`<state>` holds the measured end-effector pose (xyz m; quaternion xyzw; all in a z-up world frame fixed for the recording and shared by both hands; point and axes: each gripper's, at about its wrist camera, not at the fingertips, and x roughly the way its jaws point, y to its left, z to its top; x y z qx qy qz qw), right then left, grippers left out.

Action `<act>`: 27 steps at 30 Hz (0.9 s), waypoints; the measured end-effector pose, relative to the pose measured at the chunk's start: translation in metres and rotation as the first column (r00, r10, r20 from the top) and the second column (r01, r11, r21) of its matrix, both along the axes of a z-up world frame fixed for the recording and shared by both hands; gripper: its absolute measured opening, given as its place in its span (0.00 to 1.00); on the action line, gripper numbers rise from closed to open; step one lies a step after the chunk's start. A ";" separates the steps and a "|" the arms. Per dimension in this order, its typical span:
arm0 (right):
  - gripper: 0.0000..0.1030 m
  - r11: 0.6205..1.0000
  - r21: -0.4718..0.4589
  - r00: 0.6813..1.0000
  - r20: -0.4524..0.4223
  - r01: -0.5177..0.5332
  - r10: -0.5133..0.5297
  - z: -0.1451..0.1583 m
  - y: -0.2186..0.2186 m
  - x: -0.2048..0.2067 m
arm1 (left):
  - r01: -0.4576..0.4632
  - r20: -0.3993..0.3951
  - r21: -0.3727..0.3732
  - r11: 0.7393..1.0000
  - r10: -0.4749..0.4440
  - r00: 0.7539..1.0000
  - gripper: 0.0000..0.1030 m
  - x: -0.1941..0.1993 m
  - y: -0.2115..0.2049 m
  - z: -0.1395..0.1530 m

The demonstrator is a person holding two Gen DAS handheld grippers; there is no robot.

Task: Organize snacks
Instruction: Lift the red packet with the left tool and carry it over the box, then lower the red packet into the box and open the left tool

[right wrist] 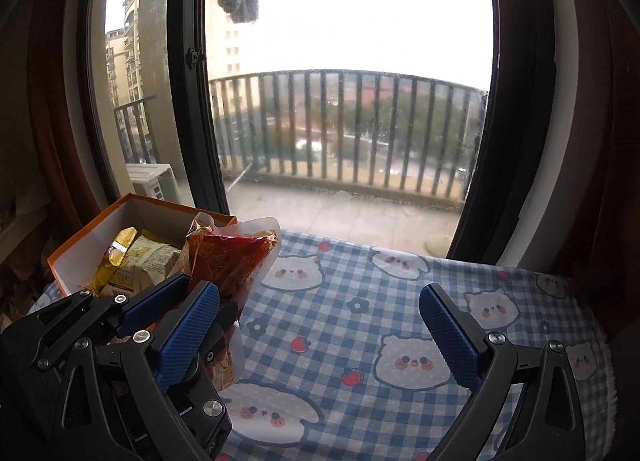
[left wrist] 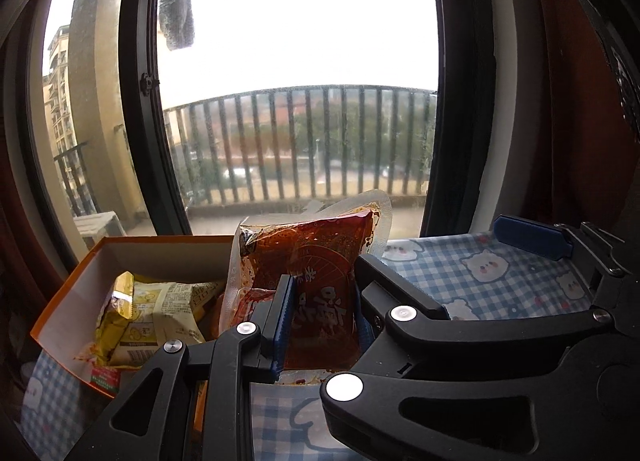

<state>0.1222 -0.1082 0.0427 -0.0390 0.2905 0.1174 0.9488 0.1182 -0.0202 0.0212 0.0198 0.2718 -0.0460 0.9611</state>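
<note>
Red snack packet (left wrist: pixel 308 281) sits clamped in the left tool (left wrist: pixel 322 311); the right tool (right wrist: pixel 320 337) gapes wide, empty.

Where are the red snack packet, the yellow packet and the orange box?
Red packet (left wrist: pixel 320 273): left wrist view, on its printed front.
Yellow packet (left wrist: pixel 156 313): left wrist view, on its pale front.
Orange box (left wrist: pixel 160 251): left wrist view, on its inner back wall.

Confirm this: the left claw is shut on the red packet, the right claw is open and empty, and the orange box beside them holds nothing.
One thing is wrong: the box is not empty. The left wrist view shows a yellow packet lying in it. The rest stands: the left claw is shut on the red packet, and the right claw is open and empty.
</note>
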 end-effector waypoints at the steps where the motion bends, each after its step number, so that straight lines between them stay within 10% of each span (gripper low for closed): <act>1: 0.99 1.000 0.005 1.000 0.007 0.003 -0.003 0.002 0.003 -0.002 | 0.000 0.006 -0.010 1.000 0.000 1.000 0.27 -0.002 0.003 0.001; 27: 1.00 0.996 0.068 0.992 0.113 0.054 -0.062 0.009 0.115 -0.027 | -0.093 0.099 -0.065 0.994 0.099 0.990 0.28 -0.038 0.093 0.004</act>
